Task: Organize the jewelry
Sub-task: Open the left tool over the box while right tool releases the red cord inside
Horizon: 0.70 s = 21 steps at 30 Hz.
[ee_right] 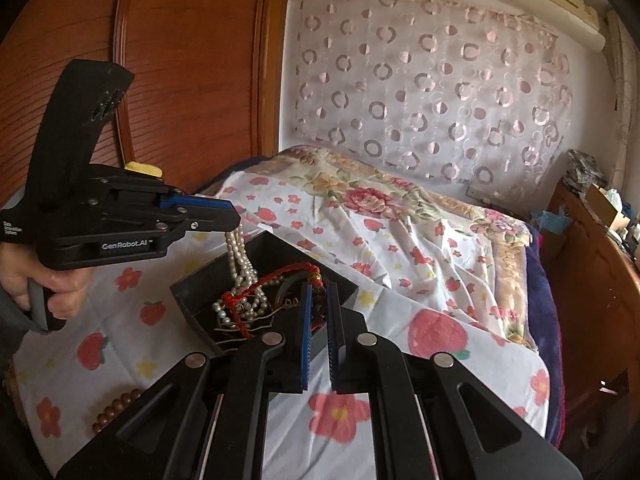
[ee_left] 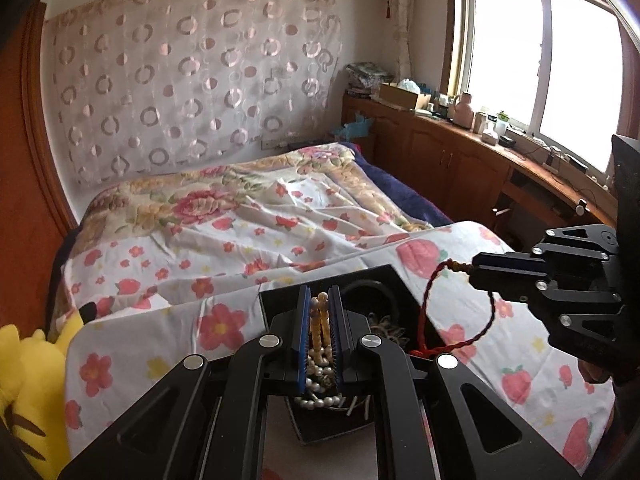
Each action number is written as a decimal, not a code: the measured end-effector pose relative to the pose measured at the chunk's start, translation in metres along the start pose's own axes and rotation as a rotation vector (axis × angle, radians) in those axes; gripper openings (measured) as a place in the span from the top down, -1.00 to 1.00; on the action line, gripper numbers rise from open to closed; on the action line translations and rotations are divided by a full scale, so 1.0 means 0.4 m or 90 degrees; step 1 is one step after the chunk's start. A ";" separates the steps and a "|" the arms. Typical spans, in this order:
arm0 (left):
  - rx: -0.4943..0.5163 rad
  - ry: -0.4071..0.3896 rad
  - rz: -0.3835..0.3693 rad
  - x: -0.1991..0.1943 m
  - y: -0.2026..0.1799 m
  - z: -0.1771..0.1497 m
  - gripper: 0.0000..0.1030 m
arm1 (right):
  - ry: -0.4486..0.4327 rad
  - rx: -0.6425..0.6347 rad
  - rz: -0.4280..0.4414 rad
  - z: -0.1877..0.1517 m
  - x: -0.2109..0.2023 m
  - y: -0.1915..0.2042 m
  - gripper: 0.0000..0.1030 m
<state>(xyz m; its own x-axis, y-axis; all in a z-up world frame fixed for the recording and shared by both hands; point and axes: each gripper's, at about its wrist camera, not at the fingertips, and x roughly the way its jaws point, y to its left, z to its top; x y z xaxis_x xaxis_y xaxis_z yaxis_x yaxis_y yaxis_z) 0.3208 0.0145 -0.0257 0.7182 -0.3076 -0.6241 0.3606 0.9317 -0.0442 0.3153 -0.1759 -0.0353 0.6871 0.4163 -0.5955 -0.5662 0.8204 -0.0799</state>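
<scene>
A black jewelry box (ee_left: 360, 280) lies open on the flowered bedsheet, holding tangled pieces. My left gripper (ee_left: 320, 296) is shut on a pearl necklace (ee_left: 318, 374), whose strands hang down into the box. In the right wrist view the same left gripper (ee_right: 236, 220) sits above the box (ee_right: 276, 248), with the pearl necklace (ee_right: 236, 256) dangling from its tip. My right gripper (ee_right: 319, 290) is shut on a red braided cord bracelet (ee_right: 280, 272) with a gold bead. In the left wrist view the right gripper (ee_left: 474, 270) holds the red cord (ee_left: 468, 340) over the box's right corner.
A brown bead bracelet (ee_right: 116, 408) lies on the sheet left of the box. A yellow plush toy (ee_left: 24, 380) sits at the bed's left edge. A wooden cabinet (ee_left: 460, 160) with clutter runs under the window. A person's hand (ee_right: 48, 284) grips the left tool's handle.
</scene>
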 end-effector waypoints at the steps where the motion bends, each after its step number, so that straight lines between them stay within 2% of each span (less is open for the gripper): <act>1: -0.001 0.001 0.001 0.004 0.004 -0.002 0.84 | 0.004 0.001 0.003 0.001 0.014 -0.001 0.84; 16: -0.014 0.018 -0.008 0.039 0.044 -0.034 0.84 | 0.034 -0.002 0.025 0.000 0.109 0.033 0.82; 18: -0.014 0.018 -0.008 0.041 0.046 -0.036 0.84 | 0.035 -0.006 0.022 -0.001 0.109 0.035 0.77; 19: -0.014 0.018 -0.008 0.040 0.045 -0.035 0.84 | 0.035 -0.003 0.024 0.001 0.108 0.033 0.61; 20: -0.013 0.018 -0.008 0.039 0.045 -0.035 0.84 | 0.034 -0.003 0.022 0.001 0.107 0.034 0.33; 21: -0.013 0.018 -0.008 0.039 0.045 -0.035 0.84 | 0.030 -0.001 0.017 0.001 0.105 0.034 0.18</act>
<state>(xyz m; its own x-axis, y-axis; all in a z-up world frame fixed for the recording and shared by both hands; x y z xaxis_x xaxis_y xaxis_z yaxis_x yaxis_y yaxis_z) 0.3303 0.0290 -0.0470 0.6970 -0.3139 -0.6447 0.3566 0.9318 -0.0681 0.3364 -0.1474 -0.0611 0.6502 0.4187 -0.6340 -0.5846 0.8087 -0.0655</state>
